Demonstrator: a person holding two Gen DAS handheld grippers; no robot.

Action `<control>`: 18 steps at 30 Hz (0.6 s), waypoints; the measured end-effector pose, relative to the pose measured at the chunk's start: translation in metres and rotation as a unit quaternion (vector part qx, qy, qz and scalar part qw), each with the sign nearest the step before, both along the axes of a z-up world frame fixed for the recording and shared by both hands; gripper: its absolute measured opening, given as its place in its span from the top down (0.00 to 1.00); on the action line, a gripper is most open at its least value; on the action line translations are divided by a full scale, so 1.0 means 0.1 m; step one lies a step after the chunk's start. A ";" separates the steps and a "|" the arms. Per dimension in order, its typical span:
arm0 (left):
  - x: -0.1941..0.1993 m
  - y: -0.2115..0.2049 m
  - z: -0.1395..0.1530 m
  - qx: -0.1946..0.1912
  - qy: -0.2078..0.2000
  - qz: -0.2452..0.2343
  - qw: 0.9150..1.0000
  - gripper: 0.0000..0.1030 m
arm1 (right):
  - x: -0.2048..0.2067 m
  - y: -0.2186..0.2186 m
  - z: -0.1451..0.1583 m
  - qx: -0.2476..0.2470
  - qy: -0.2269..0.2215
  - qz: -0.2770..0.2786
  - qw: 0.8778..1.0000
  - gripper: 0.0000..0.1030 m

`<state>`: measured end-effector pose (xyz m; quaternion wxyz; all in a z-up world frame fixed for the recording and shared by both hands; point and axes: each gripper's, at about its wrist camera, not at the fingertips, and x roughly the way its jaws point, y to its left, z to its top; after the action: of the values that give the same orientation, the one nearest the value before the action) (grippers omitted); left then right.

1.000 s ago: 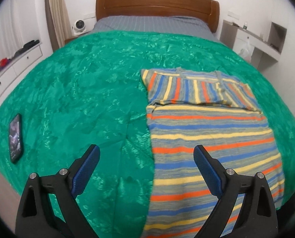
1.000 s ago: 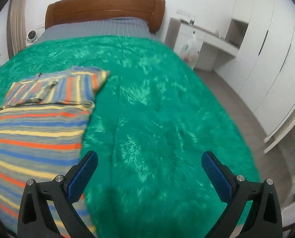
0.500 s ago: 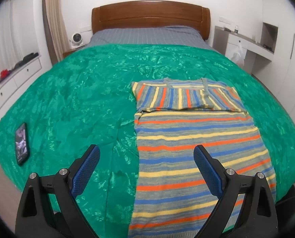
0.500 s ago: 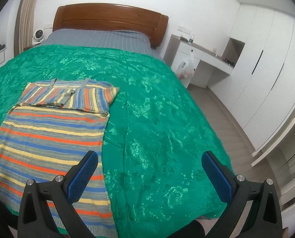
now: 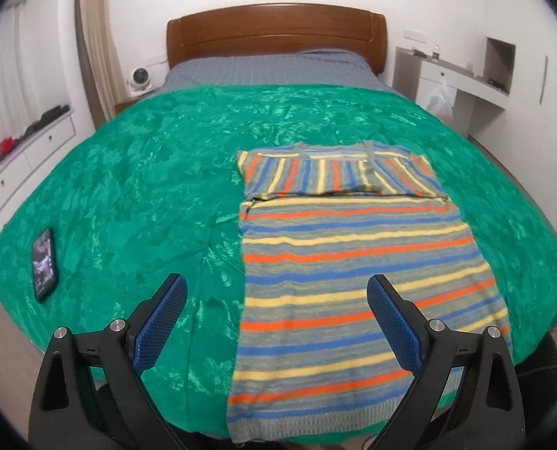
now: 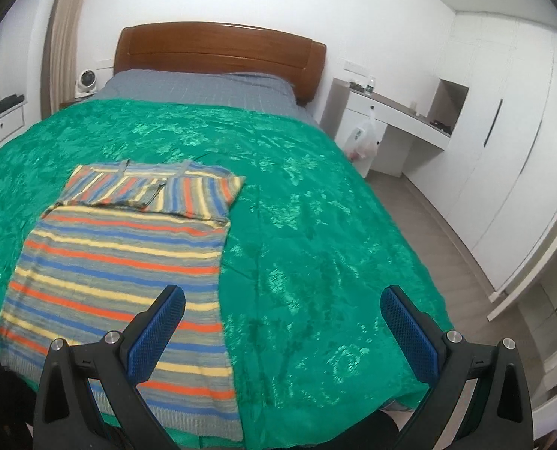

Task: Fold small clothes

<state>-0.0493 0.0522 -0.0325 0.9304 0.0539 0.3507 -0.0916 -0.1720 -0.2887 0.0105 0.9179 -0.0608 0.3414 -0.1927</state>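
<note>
A striped knit sweater (image 5: pixel 353 262) in orange, blue, yellow and grey lies flat on the green bedspread (image 5: pixel 136 187), hem toward me. Its sleeves are folded across the chest at the far end. In the right wrist view the sweater (image 6: pixel 121 255) lies left of centre. My left gripper (image 5: pixel 276 300) is open and empty, held above the bed's near edge over the sweater's left side. My right gripper (image 6: pixel 282 311) is open and empty, above the near edge just right of the sweater.
A black phone (image 5: pixel 44 264) lies on the bedspread at the near left. A wooden headboard (image 5: pixel 274 33) and grey sheet are at the far end. A white desk (image 6: pixel 394 120) with a plastic bag, wardrobes and wood floor are to the right. White drawers (image 5: pixel 23 150) stand left.
Both grippers have pulled back and up from the bed, so the whole sweater and more of the room now show. The sweater has not moved. Both grippers stay open.
</note>
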 end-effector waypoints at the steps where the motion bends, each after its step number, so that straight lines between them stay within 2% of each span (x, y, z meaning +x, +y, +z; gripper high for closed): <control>1: -0.02 -0.02 0.00 0.004 -0.003 -0.001 1.000 0.05 | -0.01 0.04 -0.03 -0.001 0.002 0.004 1.000 0.00; 5: -0.09 -0.07 -0.07 0.011 -0.008 -0.007 1.000 0.04 | -0.05 0.12 -0.14 0.003 0.004 0.008 1.000 0.01; 11: -0.12 -0.09 -0.27 -0.014 0.017 -0.006 1.000 0.04 | -0.11 0.29 -0.31 0.007 -0.003 0.008 1.000 0.01; 18: -0.23 -0.13 -0.44 -0.041 0.023 -0.004 0.999 0.04 | -0.17 0.58 -0.36 0.001 -0.025 0.029 0.999 0.00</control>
<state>-0.0728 0.0391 -0.0770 0.9233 0.0149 0.3676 -0.1105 -0.1885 -0.2306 -0.0260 0.9315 -0.0647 0.3165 -0.1673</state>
